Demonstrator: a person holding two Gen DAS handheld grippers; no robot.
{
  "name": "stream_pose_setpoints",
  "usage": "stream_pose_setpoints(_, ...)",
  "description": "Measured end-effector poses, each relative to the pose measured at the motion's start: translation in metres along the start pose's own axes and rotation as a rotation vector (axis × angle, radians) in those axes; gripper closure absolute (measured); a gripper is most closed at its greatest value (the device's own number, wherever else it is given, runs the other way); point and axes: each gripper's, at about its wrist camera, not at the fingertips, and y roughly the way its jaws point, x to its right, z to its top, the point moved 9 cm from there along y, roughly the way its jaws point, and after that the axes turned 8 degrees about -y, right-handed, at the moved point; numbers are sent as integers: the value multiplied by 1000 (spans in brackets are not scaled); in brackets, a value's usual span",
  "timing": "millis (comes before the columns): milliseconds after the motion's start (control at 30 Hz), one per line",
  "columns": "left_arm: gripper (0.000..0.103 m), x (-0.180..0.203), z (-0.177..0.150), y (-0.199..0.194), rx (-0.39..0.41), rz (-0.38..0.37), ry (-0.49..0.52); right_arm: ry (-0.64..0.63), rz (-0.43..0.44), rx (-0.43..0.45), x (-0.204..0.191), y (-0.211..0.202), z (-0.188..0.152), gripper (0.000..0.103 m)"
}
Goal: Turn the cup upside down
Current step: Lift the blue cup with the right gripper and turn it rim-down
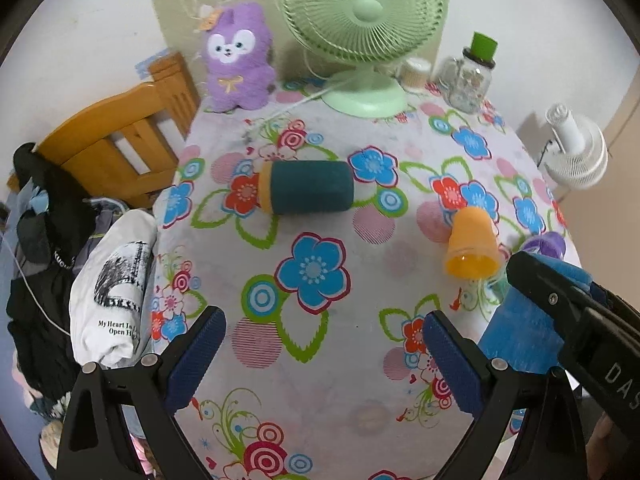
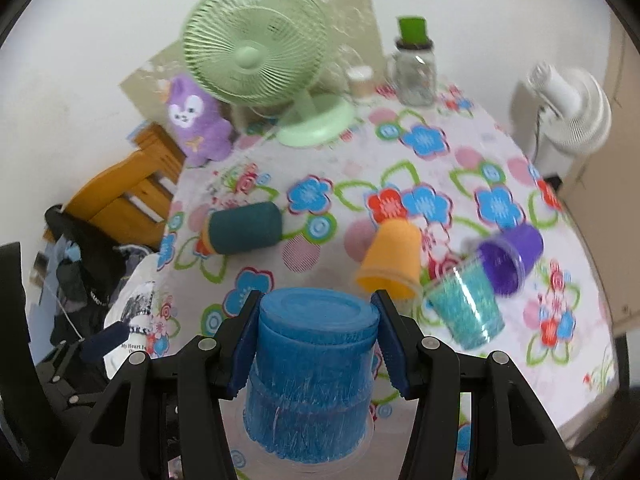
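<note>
Right gripper (image 2: pixel 316 338) clamps the blue cup (image 2: pixel 312 376) between its blue pads (image 2: pixel 244 350), one on each side wall near the base. Cup is inverted: flat base up, wide mouth down, long axis roughly vertical, at the near edge of the floral tablecloth (image 2: pixel 500 160). Beyond the blue cup: orange cup (image 2: pixel 394 258) mouth-down and tilted, teal glitter cup (image 2: pixel 466 306) just beside it, purple cup (image 2: pixel 510 258) on its side, dark teal cup (image 2: pixel 246 229) lying sideways to the left. Left gripper (image 1: pixel 324 356) has its fingers spread wide, nothing between them, hovering over the cloth left of the blue cup.
</note>
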Motion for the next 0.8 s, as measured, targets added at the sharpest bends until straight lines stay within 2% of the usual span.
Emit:
stream_pose_setpoints(233,3,-3,-3,-15,44,-16,-31,-126,-28,107,-3,-17,11,46)
stream_pose_setpoints(400,3,-4,-4,-16,58,-19,-41,-185,-35,138,-3,-14,11,46)
stream_pose_setpoints(800,3,-9,-14,27,46,1,-21,-250,-58,248,-1,21,2,46)
